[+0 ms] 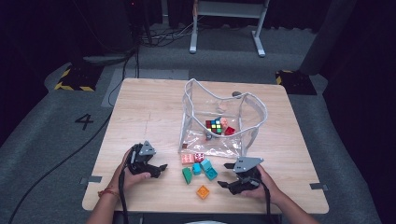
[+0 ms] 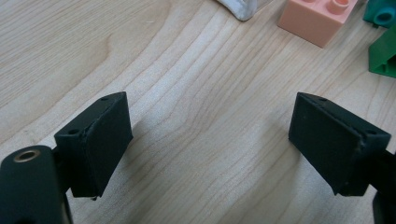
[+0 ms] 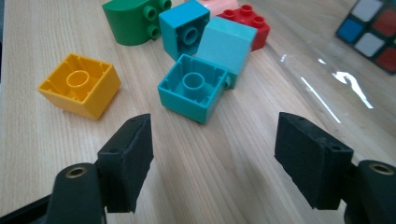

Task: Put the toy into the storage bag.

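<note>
Several toy blocks lie near the table's front edge: a pink one (image 1: 187,158), a green one (image 1: 187,175), teal ones (image 1: 208,169) and an orange one (image 1: 202,192). Behind them stands a clear plastic bag (image 1: 219,107) with a Rubik's cube (image 1: 215,125) inside. My left gripper (image 1: 161,168) rests left of the blocks, open with bare wood between its jaws (image 2: 210,140). My right gripper (image 1: 225,175) is open just right of the blocks. In its view (image 3: 215,158) a teal block (image 3: 194,88) lies just ahead of the jaws, and the orange block (image 3: 79,86) is ahead to the left.
The wooden table (image 1: 149,107) has free room at its left and back. A pink block (image 2: 317,18) and a green one (image 2: 385,53) lie beyond the left jaws. The bag's clear sheet (image 3: 317,84) spreads flat right of the right jaws, next to a red block (image 3: 247,18).
</note>
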Demonstrator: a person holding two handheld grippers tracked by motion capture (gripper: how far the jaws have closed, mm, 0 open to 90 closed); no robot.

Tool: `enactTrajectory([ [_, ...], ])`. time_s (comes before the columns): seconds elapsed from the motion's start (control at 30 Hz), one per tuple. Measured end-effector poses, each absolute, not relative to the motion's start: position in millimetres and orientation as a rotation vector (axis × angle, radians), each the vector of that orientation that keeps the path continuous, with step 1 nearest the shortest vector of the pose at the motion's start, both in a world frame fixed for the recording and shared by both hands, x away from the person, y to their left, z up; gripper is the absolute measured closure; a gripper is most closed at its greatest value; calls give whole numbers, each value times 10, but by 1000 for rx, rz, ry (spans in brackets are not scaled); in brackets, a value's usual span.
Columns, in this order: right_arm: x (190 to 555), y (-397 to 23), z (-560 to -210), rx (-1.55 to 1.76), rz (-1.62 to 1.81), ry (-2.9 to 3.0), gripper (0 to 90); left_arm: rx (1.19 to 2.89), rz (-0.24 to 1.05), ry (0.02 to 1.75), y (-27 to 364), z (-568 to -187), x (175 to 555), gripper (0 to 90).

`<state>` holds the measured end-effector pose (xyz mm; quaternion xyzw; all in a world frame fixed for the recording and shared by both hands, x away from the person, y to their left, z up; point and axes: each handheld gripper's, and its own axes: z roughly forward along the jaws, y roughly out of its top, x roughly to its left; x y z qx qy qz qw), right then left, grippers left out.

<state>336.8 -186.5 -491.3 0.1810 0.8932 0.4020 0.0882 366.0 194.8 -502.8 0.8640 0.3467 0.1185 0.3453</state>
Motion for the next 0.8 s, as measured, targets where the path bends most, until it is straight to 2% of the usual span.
enactTrajectory([
  [0.37,3441,-1611,-4969,516,1192,2677,306,2243,307,900,1948,-5028,3660,135],
  [0.53,3457,-1508,-5010,550,1170,2684,359,2244,308,899,1948,-5028,3660,134],
  [0.63,3438,-1506,-4996,574,1168,2696,484,2243,307,900,1948,-5028,3660,135],
  [0.8,3435,-1557,-4981,590,1165,2701,501,2243,307,901,1948,-5028,3659,134],
])
